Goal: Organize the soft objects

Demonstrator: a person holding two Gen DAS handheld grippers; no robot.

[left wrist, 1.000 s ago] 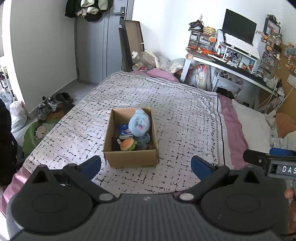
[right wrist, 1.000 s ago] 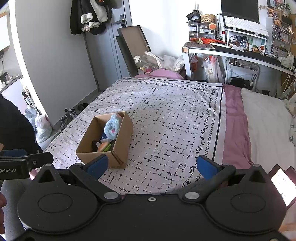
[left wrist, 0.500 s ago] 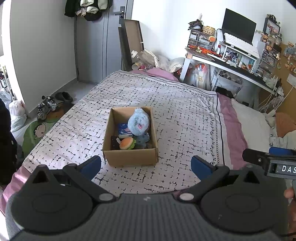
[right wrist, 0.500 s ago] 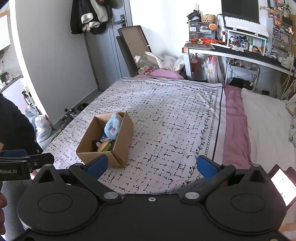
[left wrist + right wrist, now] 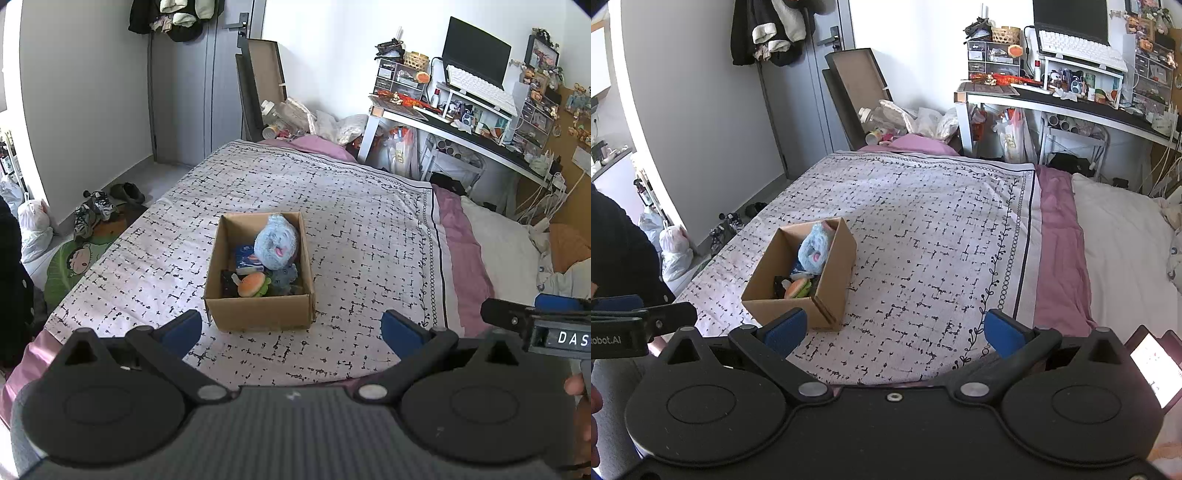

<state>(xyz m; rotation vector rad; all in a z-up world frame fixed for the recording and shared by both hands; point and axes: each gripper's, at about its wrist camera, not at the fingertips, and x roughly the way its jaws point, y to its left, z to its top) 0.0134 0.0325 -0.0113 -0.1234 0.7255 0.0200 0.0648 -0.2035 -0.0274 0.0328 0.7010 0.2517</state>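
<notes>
A brown cardboard box (image 5: 258, 314) stands on the patterned bedspread (image 5: 351, 206). Inside lie a light blue plush (image 5: 276, 242), a burger-shaped plush (image 5: 252, 284), a grey-blue plush (image 5: 286, 277) and a blue packet (image 5: 245, 258). The box also shows in the right wrist view (image 5: 834, 266), with the blue plush (image 5: 812, 254) in it. My left gripper (image 5: 291, 332) is open and empty, just short of the box's near wall. My right gripper (image 5: 894, 330) is open and empty, to the right of the box, above the bedspread.
A white pillow (image 5: 506, 251) lies on the right of the bed. A cluttered desk (image 5: 461, 122) with a monitor stands behind. Shoes (image 5: 98, 210) and bags (image 5: 33, 229) are on the floor at left. A phone (image 5: 1152, 365) lies at lower right.
Both grippers have stayed open. The left view has shifted very slightly; the box and its contents have not moved.
</notes>
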